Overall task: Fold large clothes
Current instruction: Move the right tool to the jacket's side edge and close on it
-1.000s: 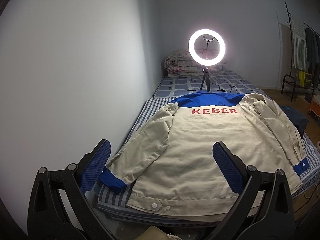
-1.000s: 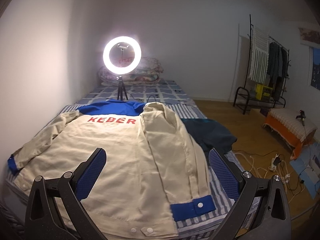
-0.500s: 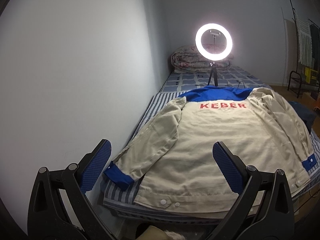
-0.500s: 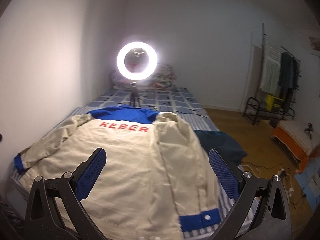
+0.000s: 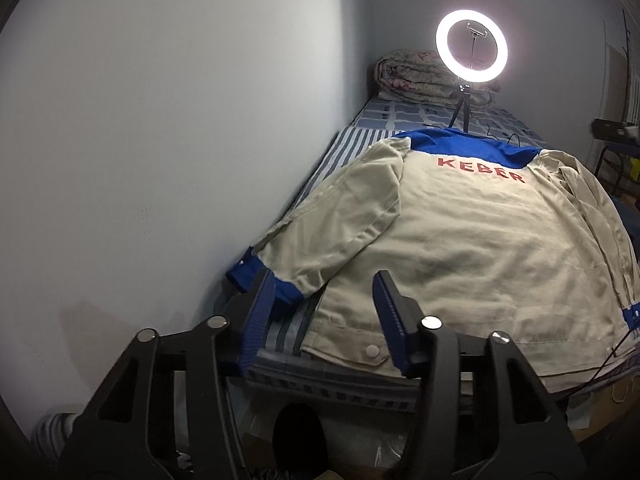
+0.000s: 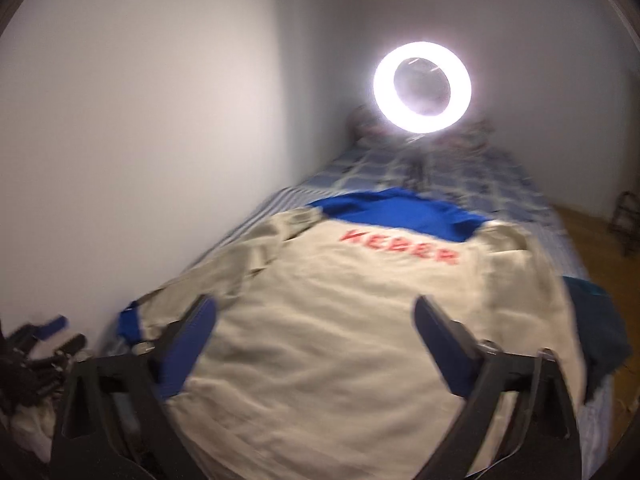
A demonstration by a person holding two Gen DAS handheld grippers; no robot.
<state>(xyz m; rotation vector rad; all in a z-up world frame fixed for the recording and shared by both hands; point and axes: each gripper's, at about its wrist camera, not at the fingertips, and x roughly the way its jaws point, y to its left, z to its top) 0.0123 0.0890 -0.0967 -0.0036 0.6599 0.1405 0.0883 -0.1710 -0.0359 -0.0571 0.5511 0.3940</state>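
A beige work jacket [image 5: 460, 248] with a blue yoke, blue cuffs and red "KEBER" lettering lies back-up, spread flat on the bed. Its left sleeve ends in a blue cuff [image 5: 256, 276] near the wall. My left gripper [image 5: 324, 300] is open, its jaws narrower than before, just short of that cuff and the hem corner, holding nothing. The jacket also shows, blurred, in the right wrist view [image 6: 360, 340]. My right gripper [image 6: 316, 336] is wide open and empty above the lower back of the jacket.
A lit ring light on a small tripod [image 5: 472, 52] stands on the bed behind the collar, with a rolled quilt [image 5: 416, 80] at the far end. The wall [image 5: 180, 140] runs along the bed's left side. A dark garment [image 6: 600, 332] lies at the jacket's right.
My left gripper has moved left and closer to the left cuff, and its jaws have narrowed. My right gripper has swung left over the jacket; its view is motion-blurred.
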